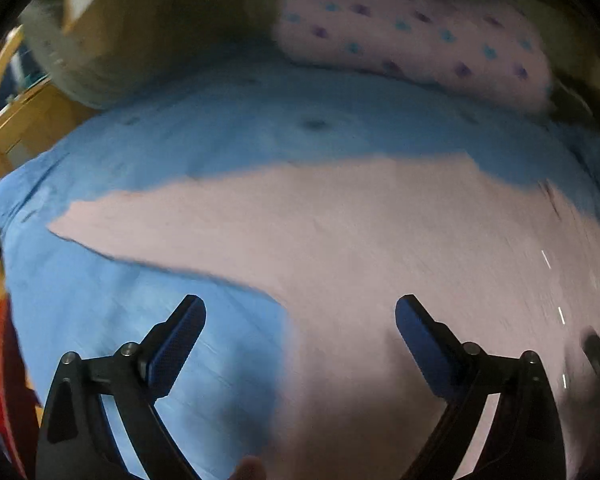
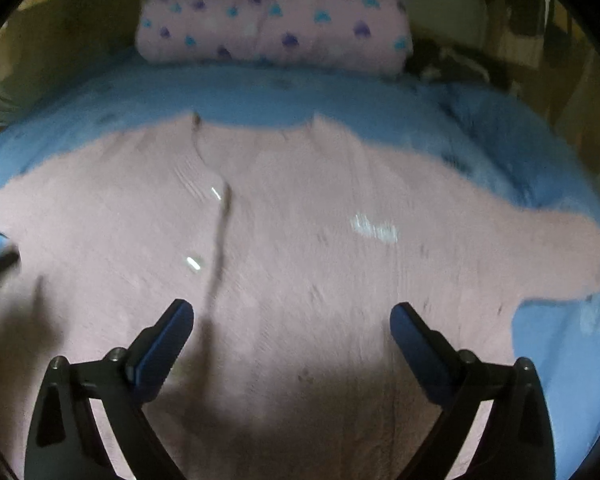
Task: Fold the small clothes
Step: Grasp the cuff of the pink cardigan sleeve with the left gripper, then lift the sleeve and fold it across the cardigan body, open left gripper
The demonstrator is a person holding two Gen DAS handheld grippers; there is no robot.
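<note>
Left wrist view shows my left gripper point(image 1: 300, 316) with its fingers spread wide and nothing between them, hanging above the pink garment point(image 1: 360, 248) where its edge meets the blue sheet point(image 1: 100, 312). One sleeve point(image 1: 112, 220) runs out flat to the left over the sheet. From the right wrist camera, my right gripper point(image 2: 292, 320) is likewise spread and empty, poised over the body of the pink garment point(image 2: 300, 240), just right of the dark front opening point(image 2: 220, 232) that runs down it with a couple of shiny buttons beside it. The other sleeve point(image 2: 560, 248) stretches to the right edge of that view. The garment lies face up and laid out on the bed, neckline toward the patterned pillow point(image 2: 272, 20) at the head, well apart from it. Both pictures are smeared, so fine creases are beyond me. I judge the spreading-out is done and no fold has been made yet: both sleeves are out and the body is one layer wide. My next move, as I see it, calls for picking a sleeve or a side edge, bringing the fingers down on either side of the cloth's edge, pinching only the garment and not the sheet beneath, then carrying it across toward the front opening. The soft knit could bunch or drag if I pinch too little.
</note>
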